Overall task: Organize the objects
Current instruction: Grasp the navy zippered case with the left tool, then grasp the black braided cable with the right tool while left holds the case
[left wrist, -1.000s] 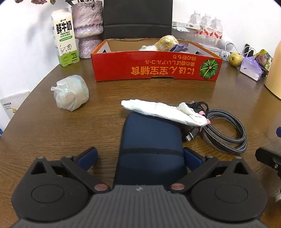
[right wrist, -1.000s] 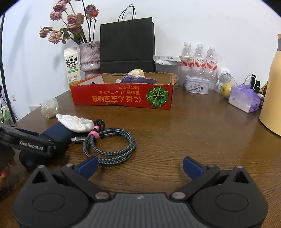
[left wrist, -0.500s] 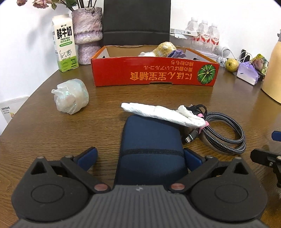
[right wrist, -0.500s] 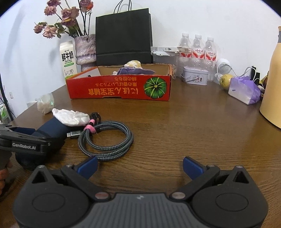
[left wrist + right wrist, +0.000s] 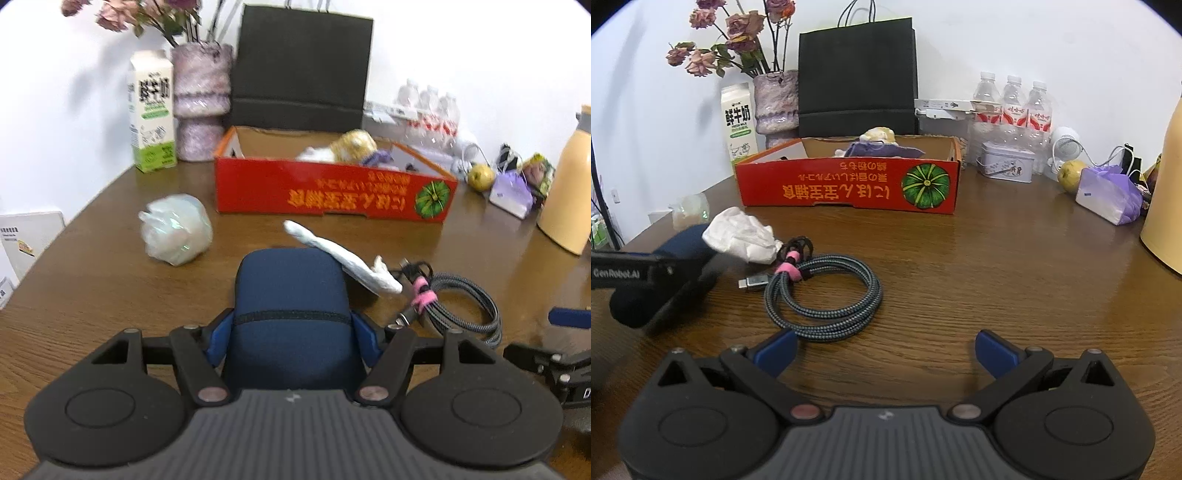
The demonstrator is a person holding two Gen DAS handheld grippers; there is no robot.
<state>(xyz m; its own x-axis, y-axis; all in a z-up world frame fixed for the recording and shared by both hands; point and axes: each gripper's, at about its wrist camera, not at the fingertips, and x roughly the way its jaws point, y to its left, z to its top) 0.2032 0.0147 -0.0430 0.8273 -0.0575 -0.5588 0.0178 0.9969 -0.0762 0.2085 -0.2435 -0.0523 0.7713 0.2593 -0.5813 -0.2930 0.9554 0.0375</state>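
Observation:
My left gripper (image 5: 291, 338) is shut on a dark blue soft case (image 5: 290, 295), lifted off the table; the case also shows at the left of the right wrist view (image 5: 665, 269). A crumpled white tissue (image 5: 340, 256) rests on the case's far right corner. A coiled braided cable with a pink tie (image 5: 454, 302) lies to the right of the case (image 5: 823, 291). The red cardboard box (image 5: 332, 195) stands beyond, with a plush toy (image 5: 354, 146) and a purple item inside. My right gripper (image 5: 884, 350) is open and empty, near the cable.
A white plastic-wrapped bundle (image 5: 175, 229) lies left of the case. A milk carton (image 5: 151, 110), flower vase (image 5: 201, 99) and black paper bag (image 5: 299, 70) stand behind the box. Water bottles (image 5: 1012, 107), a tin (image 5: 1006, 166), a pear (image 5: 1069, 175), a purple bag (image 5: 1108, 194) and a tan jug (image 5: 567, 184) are at the right.
My left gripper has closed on the blue case and raised it, tilting the tissue. The right gripper has moved in closer to the cable.

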